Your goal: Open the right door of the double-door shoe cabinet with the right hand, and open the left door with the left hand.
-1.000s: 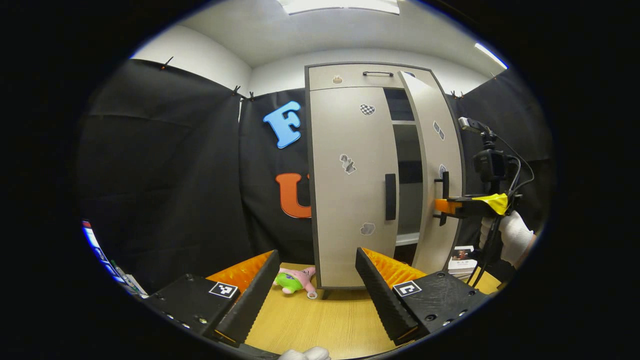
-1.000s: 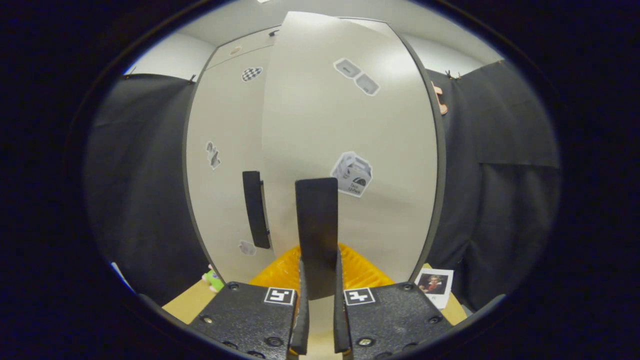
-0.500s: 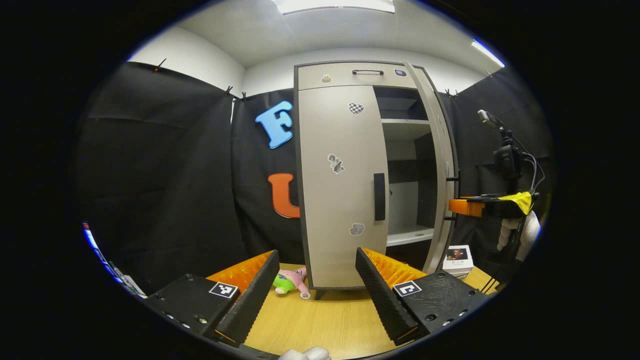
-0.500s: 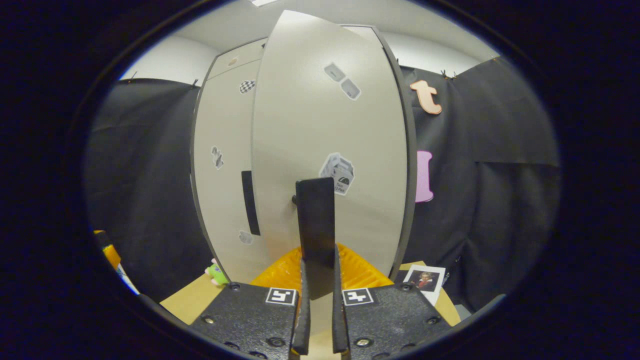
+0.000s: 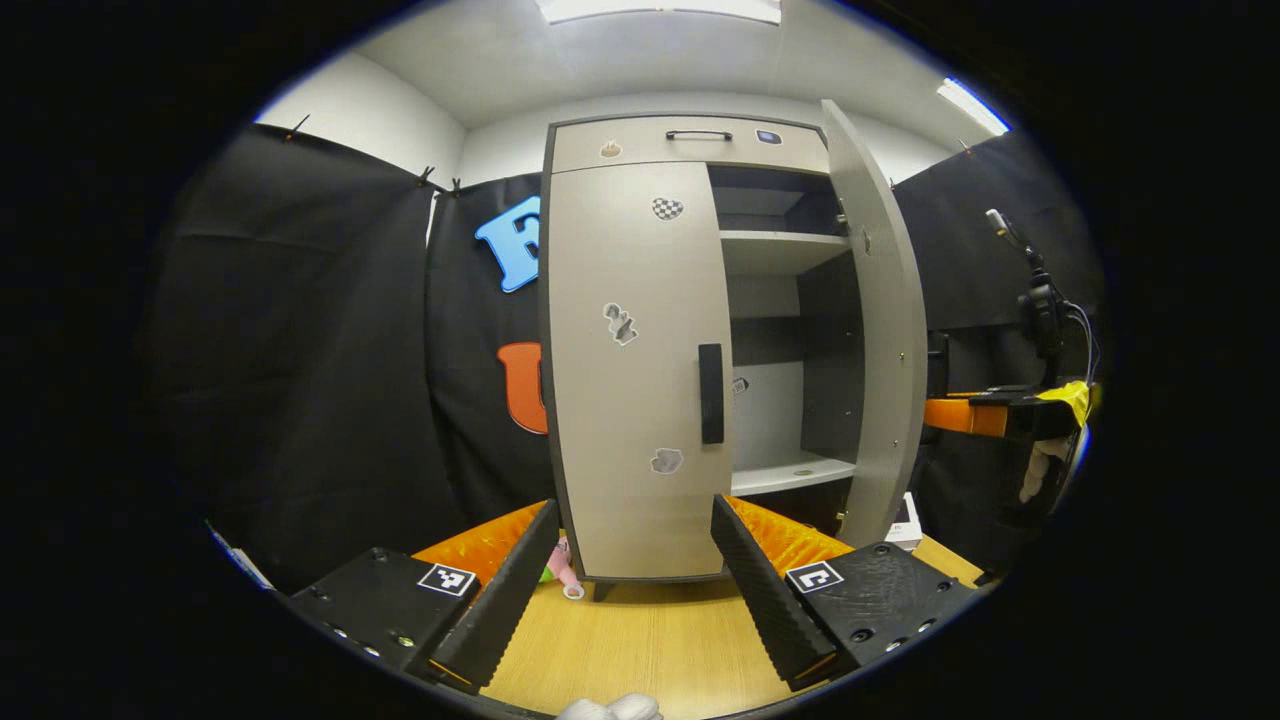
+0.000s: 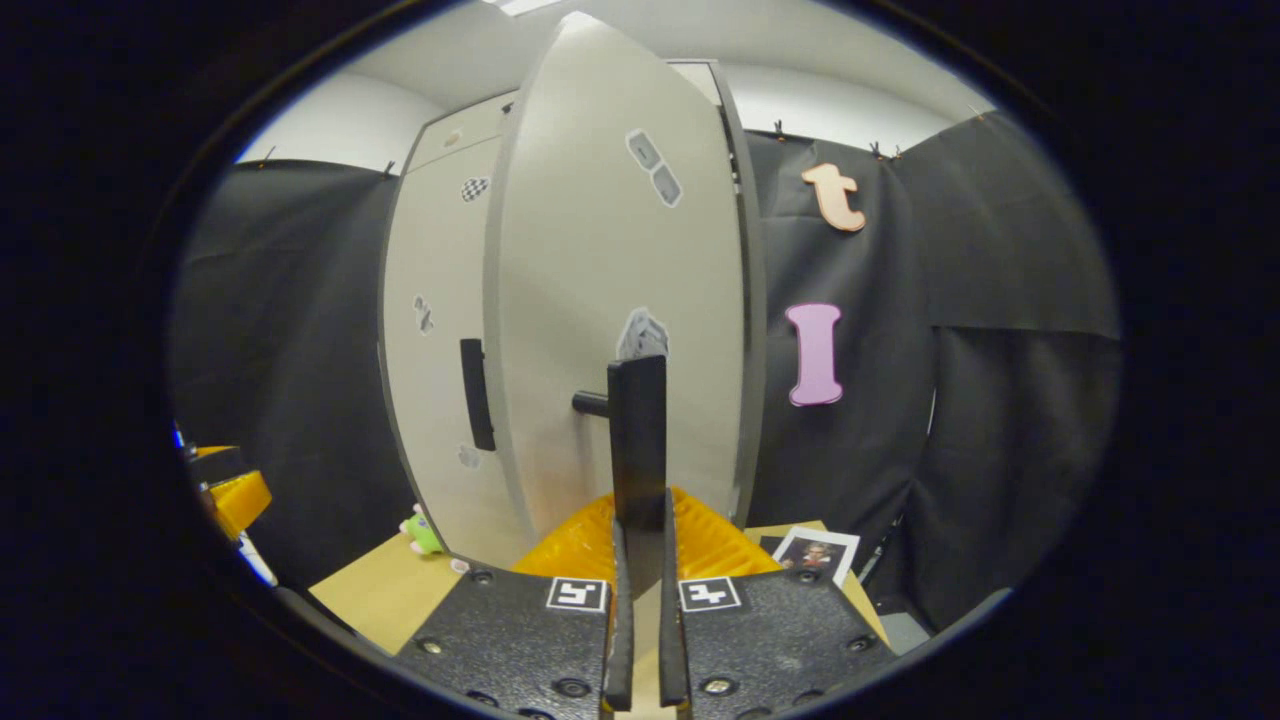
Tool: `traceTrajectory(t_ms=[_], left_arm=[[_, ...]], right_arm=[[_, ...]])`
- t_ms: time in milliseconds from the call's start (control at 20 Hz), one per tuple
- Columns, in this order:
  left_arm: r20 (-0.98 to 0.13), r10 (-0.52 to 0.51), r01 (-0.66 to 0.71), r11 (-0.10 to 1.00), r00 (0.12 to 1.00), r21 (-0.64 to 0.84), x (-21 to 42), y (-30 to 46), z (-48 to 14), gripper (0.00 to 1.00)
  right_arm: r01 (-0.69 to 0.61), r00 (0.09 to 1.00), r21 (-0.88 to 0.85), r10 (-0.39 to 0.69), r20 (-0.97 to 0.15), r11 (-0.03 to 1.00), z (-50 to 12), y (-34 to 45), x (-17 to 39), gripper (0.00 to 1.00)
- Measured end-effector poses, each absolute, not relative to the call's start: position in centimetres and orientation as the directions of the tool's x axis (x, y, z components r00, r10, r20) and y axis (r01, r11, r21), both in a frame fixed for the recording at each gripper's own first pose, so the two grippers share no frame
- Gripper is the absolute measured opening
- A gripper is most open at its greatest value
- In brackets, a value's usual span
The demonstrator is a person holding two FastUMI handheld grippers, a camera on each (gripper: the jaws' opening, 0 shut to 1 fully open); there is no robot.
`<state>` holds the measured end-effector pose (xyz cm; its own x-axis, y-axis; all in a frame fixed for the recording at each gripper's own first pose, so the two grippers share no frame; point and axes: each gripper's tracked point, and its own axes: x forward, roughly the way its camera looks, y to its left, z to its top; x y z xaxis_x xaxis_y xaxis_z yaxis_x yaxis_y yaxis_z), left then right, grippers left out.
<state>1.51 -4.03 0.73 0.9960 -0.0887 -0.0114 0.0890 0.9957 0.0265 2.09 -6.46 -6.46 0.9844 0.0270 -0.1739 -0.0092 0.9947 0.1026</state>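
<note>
One door open: right door [image 5: 880, 330] swung wide, right claw [image 6: 640, 640] clamped on its handle [image 6: 637, 450]. Left door [image 5: 630, 370] shut on cabinet atop worktop [image 5: 640, 650]. Left claw [image 5: 630, 570] spread, empty. Next: reach left handle [image 5: 711, 393], grip, pull.

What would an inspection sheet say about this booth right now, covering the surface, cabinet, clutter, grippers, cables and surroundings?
Surface: wooden table, bare in front of the cabinet.
Job's things: right door swung wide open, shelves visible; left door shut, its handle untouched.
Clutter: plush toy by the cabinet's base; portrait card on the table.
Grippers: right gripper shut on the right door handle; left gripper open, away from the cabinet.
Cables: a cable hangs off a camera stand.
Surroundings: black cloth walls, ceiling lights.
</note>
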Motion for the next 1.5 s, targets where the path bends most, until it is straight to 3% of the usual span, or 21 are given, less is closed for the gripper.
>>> traceTrajectory(t_ms=[400,750,800,1400,1500], left_arm=[[-0.012,-0.152,0.153,0.988,0.988,0.025,3.4,-8.3,1.1,0.97],[-0.016,-0.164,0.165,0.986,0.986,0.028,4.0,-9.7,1.1,1.0],[-0.015,-0.159,0.159,0.987,0.987,0.033,4.0,-9.7,1.1,0.97],[-0.01,-0.127,0.127,0.991,0.992,0.036,3.8,-7.8,1.2,0.97],[-0.011,-0.128,0.129,0.991,0.992,0.034,3.7,-7.6,1.1,0.97]], right_arm=[[0.117,0.98,0.099,-0.099,-0.172,0.988,-7.0,-15.5,0.8,0.04],[0.058,0.984,0.094,-0.041,-0.172,0.994,-7.6,-16.1,1.8,0.03],[0.055,0.984,0.105,-0.036,-0.175,0.993,-7.6,-16.1,1.9,0.03],[0.092,0.98,0.089,-0.075,-0.183,0.992,-7.5,-17.4,1.0,0.04],[0.126,0.979,0.077,-0.112,-0.169,0.989,-6.9,-18.2,0.1,0.26]])
